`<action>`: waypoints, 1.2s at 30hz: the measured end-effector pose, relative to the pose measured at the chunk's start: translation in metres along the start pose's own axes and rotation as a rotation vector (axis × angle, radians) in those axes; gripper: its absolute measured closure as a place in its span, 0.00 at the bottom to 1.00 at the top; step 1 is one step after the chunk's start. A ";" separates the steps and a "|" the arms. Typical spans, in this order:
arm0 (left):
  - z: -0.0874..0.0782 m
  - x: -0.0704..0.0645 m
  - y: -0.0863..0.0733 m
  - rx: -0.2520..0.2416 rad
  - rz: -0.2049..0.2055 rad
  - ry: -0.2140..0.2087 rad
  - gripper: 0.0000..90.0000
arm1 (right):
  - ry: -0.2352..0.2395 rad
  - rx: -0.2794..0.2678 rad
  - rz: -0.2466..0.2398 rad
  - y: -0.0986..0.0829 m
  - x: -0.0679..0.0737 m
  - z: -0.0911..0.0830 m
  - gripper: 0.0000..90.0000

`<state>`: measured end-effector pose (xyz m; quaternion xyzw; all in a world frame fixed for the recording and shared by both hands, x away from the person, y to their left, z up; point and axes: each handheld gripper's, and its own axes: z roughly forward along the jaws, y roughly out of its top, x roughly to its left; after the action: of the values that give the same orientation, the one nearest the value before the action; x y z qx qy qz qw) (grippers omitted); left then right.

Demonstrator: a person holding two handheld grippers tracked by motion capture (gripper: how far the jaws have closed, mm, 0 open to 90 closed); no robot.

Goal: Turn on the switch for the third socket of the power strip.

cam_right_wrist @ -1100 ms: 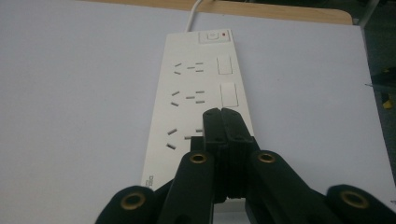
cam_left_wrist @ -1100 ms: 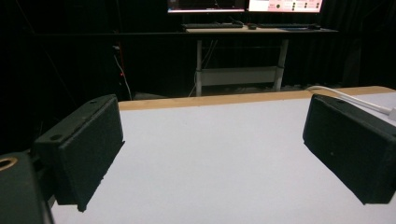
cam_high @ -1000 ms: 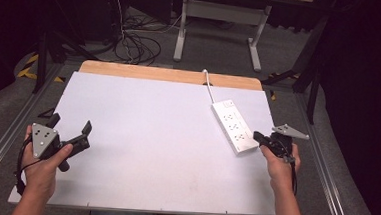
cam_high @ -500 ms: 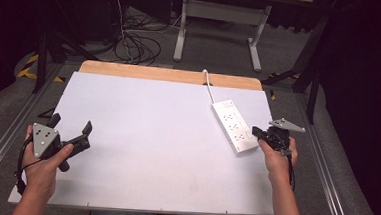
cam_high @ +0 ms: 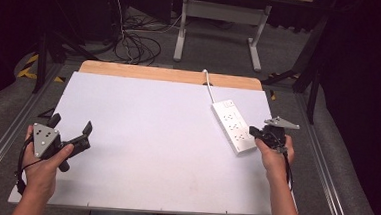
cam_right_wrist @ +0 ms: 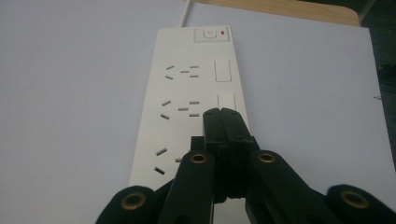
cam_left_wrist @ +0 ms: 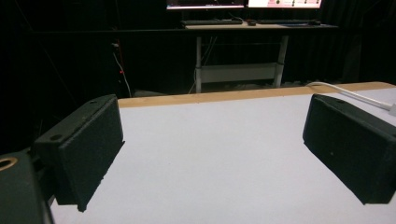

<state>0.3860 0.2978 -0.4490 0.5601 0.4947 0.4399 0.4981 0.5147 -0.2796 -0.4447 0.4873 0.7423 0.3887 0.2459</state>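
We see a white power strip (cam_high: 233,125) lying at the right of the high view, on the white board that covers the desk (cam_high: 141,134), with its cord (cam_high: 209,83) running up toward the wooden far edge. Our right claw (cam_high: 253,133) sits at the lower end of the strip, jaws pressed together with nothing between them. In the right gripper view the closed tips (cam_right_wrist: 223,113) hover over the strip (cam_right_wrist: 187,107), just below the middle rocker switch (cam_right_wrist: 226,100); whether they touch the plastic we cannot tell. The main switch with its red light (cam_right_wrist: 212,34) is at the top of that frame.

Our left claw (cam_high: 71,133) waits at the lower left of the high view, jaws spread wide and holding nothing, above bare board.

We judge the step in hand is pressing a switch with the closed tips. The next move calls for a small, steady nudge forward and down onto the rocker, without sliding the strip.
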 end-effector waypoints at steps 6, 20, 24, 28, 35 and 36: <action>0.000 0.000 0.000 0.001 0.005 -0.002 0.06 | -0.002 0.011 0.000 0.002 0.000 0.003 1.00; 0.001 0.000 -0.001 0.003 0.003 -0.003 0.06 | -0.005 0.028 0.021 0.004 -0.007 0.009 1.00; 0.000 0.000 -0.001 0.004 0.006 -0.001 0.06 | -0.005 0.041 0.020 0.004 -0.008 0.011 1.00; 0.000 0.000 -0.001 0.006 0.005 -0.002 0.06 | -0.005 0.052 0.013 0.004 -0.007 0.014 1.00; 0.000 0.000 0.000 0.005 0.006 0.000 0.06 | -0.008 0.069 0.014 0.004 -0.009 0.021 1.00; 0.000 0.000 -0.001 0.006 0.005 0.000 0.06 | -0.007 0.073 0.014 0.004 -0.009 0.022 1.00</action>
<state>0.3859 0.2980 -0.4496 0.5629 0.4947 0.4397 0.4950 0.5366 -0.2795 -0.4539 0.5026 0.7516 0.3612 0.2280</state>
